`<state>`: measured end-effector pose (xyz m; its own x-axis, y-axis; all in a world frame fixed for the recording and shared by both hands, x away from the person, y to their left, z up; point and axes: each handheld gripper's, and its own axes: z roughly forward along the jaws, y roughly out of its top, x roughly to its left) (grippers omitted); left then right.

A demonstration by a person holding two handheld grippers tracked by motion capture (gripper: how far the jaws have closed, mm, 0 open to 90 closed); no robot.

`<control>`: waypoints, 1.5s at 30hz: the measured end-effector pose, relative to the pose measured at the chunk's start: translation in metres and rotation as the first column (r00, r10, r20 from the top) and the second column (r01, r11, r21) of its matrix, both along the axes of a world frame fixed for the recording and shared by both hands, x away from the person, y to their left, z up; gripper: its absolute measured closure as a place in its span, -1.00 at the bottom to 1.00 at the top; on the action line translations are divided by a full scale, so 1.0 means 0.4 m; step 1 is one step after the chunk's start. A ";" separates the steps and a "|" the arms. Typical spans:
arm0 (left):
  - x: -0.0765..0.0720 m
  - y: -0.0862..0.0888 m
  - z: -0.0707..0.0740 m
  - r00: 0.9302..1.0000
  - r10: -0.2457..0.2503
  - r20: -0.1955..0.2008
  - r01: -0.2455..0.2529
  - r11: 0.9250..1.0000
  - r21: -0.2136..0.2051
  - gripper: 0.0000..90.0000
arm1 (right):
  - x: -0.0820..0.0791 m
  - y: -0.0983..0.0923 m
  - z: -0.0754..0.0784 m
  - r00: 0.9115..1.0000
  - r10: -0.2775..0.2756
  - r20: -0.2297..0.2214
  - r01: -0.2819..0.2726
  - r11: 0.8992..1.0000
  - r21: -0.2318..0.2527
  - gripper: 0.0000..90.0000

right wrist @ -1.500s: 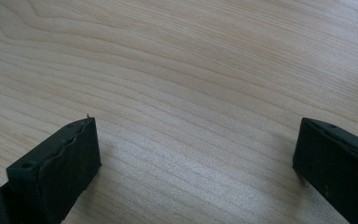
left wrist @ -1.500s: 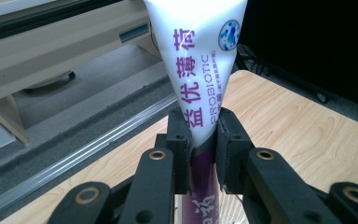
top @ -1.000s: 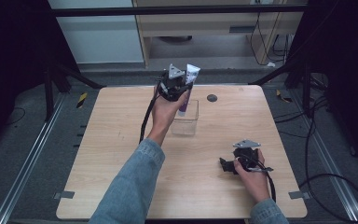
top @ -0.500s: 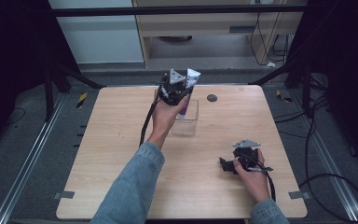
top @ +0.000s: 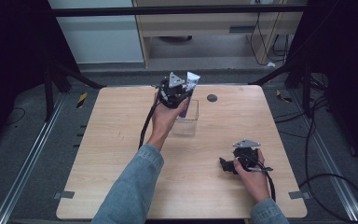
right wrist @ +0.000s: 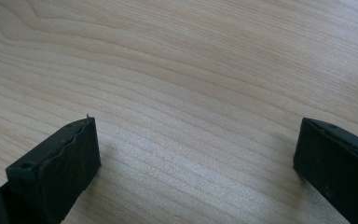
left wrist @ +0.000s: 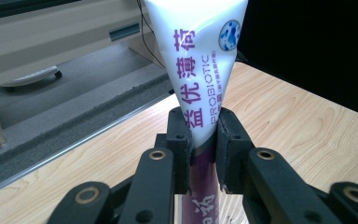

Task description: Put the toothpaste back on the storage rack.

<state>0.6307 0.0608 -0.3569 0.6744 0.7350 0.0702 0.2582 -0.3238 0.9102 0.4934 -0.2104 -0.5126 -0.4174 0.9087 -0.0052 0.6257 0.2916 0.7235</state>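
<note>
Since the left gripper (left wrist: 200, 140) pinches the toothpaste tube (left wrist: 200, 60) mid-body, it hangs upright over the clear box (top: 186, 122) | right gripper (right wrist: 196, 154) gapes empty, parked on table (top: 121, 140)

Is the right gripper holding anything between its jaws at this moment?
No: in the right gripper view the right gripper has its jaws standing wide apart with only the bare wooden table between them.

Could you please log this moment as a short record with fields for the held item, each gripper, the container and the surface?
held item: white and purple tube, printed PROBIOTIC
left gripper: shut on the tube, above the clear container
right gripper: jaws wide apart, nothing between them, low over the table
clear container: upright at the table's far middle
table: light wood
</note>
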 end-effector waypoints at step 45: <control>-0.007 0.019 -0.067 0.999 0.008 -0.043 -0.008 1.000 0.004 0.71 | 0.001 0.001 0.000 1.000 -0.003 -0.003 0.003 1.000 0.001 -0.99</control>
<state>0.6280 0.0683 -0.3838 0.6708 0.7404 0.0437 0.3000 -0.3247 0.8970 0.4937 -0.2099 -0.5124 -0.4144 0.9101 -0.0027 0.6289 0.2885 0.7220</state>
